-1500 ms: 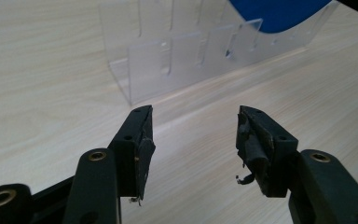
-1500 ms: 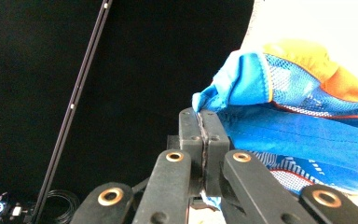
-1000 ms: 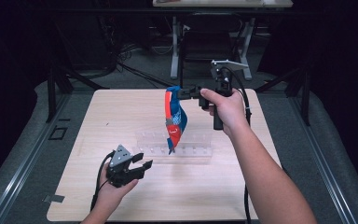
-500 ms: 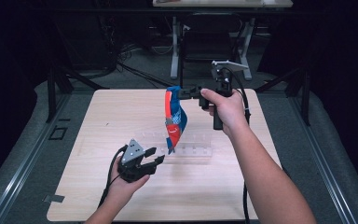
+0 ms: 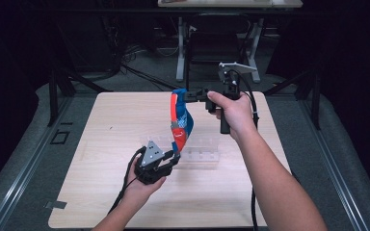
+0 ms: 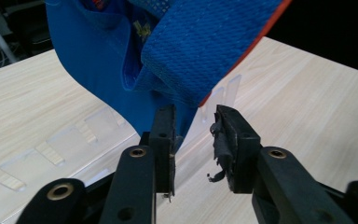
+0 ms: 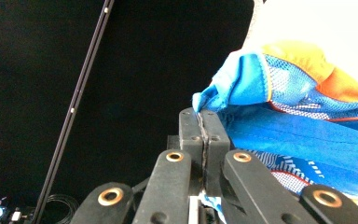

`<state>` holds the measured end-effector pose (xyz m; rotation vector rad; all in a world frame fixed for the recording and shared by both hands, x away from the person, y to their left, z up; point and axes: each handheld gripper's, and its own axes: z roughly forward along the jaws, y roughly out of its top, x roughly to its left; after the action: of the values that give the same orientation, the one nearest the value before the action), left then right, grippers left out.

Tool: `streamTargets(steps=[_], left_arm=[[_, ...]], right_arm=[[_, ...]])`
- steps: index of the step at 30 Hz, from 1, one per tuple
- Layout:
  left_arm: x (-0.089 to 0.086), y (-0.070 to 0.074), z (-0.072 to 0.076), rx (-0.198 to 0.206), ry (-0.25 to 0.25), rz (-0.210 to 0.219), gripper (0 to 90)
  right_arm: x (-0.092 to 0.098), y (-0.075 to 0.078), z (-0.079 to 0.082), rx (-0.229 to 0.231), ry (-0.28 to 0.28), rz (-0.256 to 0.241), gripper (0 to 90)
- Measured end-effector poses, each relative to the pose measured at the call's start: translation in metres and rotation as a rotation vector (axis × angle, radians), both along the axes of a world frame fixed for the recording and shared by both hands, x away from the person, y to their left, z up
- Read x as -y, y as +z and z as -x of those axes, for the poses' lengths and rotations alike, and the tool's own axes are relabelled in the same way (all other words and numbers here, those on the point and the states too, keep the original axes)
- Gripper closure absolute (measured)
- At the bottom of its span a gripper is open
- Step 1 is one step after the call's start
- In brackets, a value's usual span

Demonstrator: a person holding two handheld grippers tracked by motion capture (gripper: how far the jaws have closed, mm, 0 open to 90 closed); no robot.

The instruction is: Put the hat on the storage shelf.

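A blue garment [image 5: 179, 120] with orange and red trim hangs above the middle of the table. My right gripper [image 5: 187, 96] is shut on its top edge; in the right gripper view the jaws [image 7: 200, 122] pinch a fold of the blue cloth [image 7: 307, 126]. My left gripper [image 5: 175, 158] is open just below and in front of the garment's lower end. In the left gripper view the blue fabric [image 6: 205, 51] hangs right above the gap between my jaws [image 6: 193, 135], with a corner of it close to the left pad [image 6: 165, 135].
A clear plastic rack [image 5: 202, 155] with upright dividers lies on the wooden table [image 5: 111, 125] behind the garment; it also shows as the clear rack [image 6: 65, 144] under the cloth. Dark floor, metal rails and table legs surround the table.
My left gripper has moved right and forward from the table's front left toward the garment's lower end. The right gripper and the garment have stayed in place.
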<state>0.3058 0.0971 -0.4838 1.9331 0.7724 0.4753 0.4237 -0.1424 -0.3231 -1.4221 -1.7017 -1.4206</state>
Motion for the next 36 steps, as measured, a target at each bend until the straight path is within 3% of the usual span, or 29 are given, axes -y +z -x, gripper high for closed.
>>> streamTargets(steps=[3, 7, 11, 28, 36], left_arm=[[0.004, -0.003, -0.003, -0.004, 0.012, -0.014, 72.9], [0.004, -0.004, -0.004, -0.003, 0.028, -0.029, 83.6], [0.003, -0.004, -0.003, 0.029, 0.047, -0.060, 87.6], [-0.004, -0.010, -0.005, 0.009, 0.054, -0.060, 88.6], [-0.009, -0.021, -0.006, -0.026, 0.060, -0.059, 88.7]], right_arm=[[0.000, 0.000, 0.000, 0.001, 0.002, -0.001, 90.0], [0.001, -0.001, 0.000, -0.002, 0.004, -0.002, 90.0], [0.000, -0.001, 0.000, -0.004, 0.002, 0.003, 90.0], [-0.002, -0.007, 0.000, -0.008, 0.005, 0.027, 90.0], [-0.001, -0.015, -0.001, -0.020, -0.002, 0.058, 89.8]])
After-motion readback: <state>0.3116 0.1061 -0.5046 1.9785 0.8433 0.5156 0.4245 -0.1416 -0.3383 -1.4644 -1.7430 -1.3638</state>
